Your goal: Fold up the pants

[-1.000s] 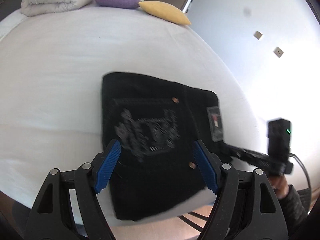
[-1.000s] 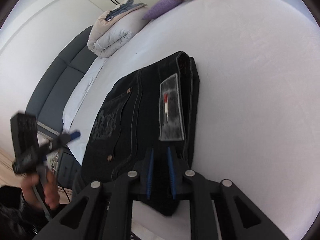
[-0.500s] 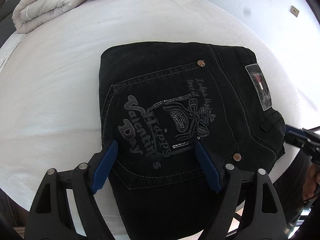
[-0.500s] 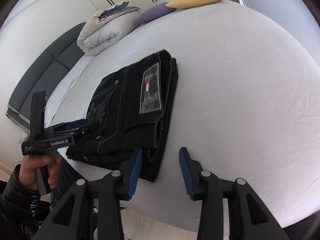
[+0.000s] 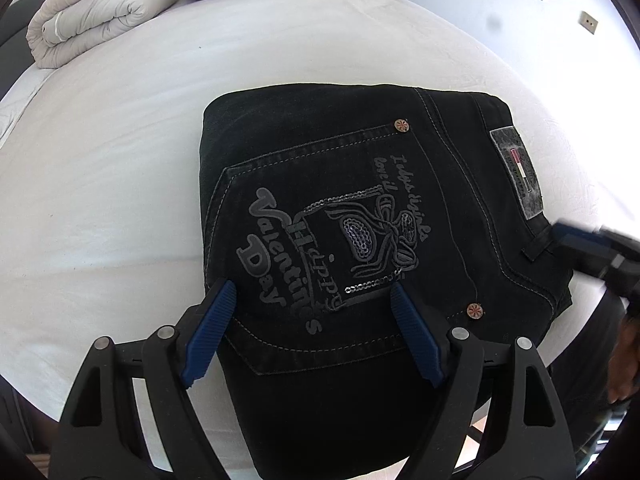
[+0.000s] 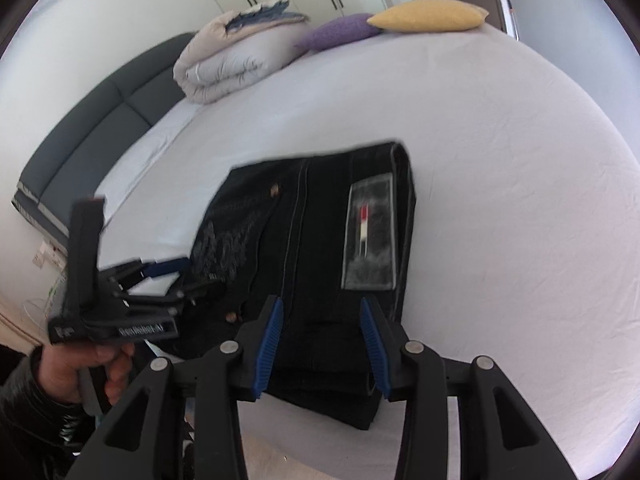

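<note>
The pants [image 5: 360, 240] lie folded square near the bed's [image 5: 120, 160] foot edge, both the left gripper [image 5: 312, 332] and right gripper [image 6: 324, 344] released above them, so only smoothing seems left.

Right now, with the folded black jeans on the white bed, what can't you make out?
- Folded black jeans: near edge hidden by the left gripper in the left wrist view.
- Layers beneath: covered by the top fold.
- Right gripper: blurred, cut off by the left view's edge.
- Grey waistband patch: lettering blurred in the right wrist view.
</note>
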A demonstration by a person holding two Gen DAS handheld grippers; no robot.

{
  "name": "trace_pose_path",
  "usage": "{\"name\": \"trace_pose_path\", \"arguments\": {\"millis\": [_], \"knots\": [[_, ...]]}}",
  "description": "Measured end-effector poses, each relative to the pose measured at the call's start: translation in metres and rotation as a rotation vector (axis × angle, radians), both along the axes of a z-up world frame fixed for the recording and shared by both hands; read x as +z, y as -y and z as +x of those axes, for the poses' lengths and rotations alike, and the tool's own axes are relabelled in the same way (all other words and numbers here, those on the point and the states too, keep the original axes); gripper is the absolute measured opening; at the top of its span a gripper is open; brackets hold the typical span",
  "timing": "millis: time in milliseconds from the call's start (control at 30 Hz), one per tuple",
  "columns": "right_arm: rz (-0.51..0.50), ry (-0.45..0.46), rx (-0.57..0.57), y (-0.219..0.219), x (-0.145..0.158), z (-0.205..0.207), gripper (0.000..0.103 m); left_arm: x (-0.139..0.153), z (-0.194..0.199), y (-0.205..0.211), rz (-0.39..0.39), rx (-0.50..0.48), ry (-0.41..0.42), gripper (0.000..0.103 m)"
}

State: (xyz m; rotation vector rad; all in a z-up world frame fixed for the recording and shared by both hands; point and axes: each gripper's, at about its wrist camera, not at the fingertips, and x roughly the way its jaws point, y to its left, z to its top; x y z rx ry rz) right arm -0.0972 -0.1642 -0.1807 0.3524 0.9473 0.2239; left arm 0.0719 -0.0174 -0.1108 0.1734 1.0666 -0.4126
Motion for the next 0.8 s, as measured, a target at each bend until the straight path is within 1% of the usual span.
{"name": "trace_pose_path", "arguments": {"millis": [67, 167, 200, 233, 267, 300, 333, 433, 500, 600, 667, 733, 800], "knots": [[-0.021, 0.025, 0.005, -0.003, -0.006, -0.009, 0.044, -0.002, -0.004, 0.002, 0.008, -0.003, 0.009, 0.080], [-0.040, 0.063, 0.002, -0.006, -0.009, -0.022, 0.051, -0.003, -0.009, -0.001, 0.009, 0.000, 0.023, 0.080], [-0.053, 0.071, -0.002, -0.006, -0.010, -0.026, 0.056, -0.002, -0.011, -0.002, 0.008, 0.002, 0.029, 0.080], [-0.089, 0.068, -0.012, -0.008, -0.011, -0.031, 0.066, -0.002, -0.014, -0.003, 0.007, 0.005, 0.038, 0.080], [-0.112, 0.041, -0.014, -0.010, -0.015, -0.033, 0.072, -0.002, -0.017, -0.005, 0.004, 0.009, 0.044, 0.080], [-0.115, 0.030, -0.007, -0.011, -0.020, -0.038, 0.073, -0.003, -0.024, -0.009, -0.005, 0.016, 0.053, 0.080], [-0.125, 0.047, -0.004, -0.013, -0.022, -0.045, 0.074, -0.003, -0.027, -0.012, -0.010, 0.018, 0.057, 0.080], [-0.144, 0.056, 0.005, -0.013, -0.020, -0.057, 0.073, -0.004, -0.042, -0.022, -0.028, 0.016, 0.082, 0.080], [-0.115, 0.049, -0.006, -0.005, -0.016, -0.061, 0.071, -0.003, -0.050, -0.033, -0.038, 0.017, 0.083, 0.080], [-0.066, 0.065, -0.054, 0.017, -0.002, -0.062, 0.071, -0.003, -0.063, -0.051, -0.107, 0.041, 0.049, 0.080], [0.004, 0.088, -0.088, 0.035, 0.010, -0.059, 0.071, 0.005, -0.066, -0.065, -0.132, 0.061, 0.055, 0.080], [0.095, 0.107, -0.119, 0.053, 0.019, -0.051, 0.071, 0.016, -0.062, -0.080, -0.171, 0.089, 0.070, 0.080], [0.207, 0.098, -0.142, 0.071, 0.021, -0.035, 0.071, 0.023, -0.045, -0.089, -0.238, 0.099, 0.048, 0.081]]}}
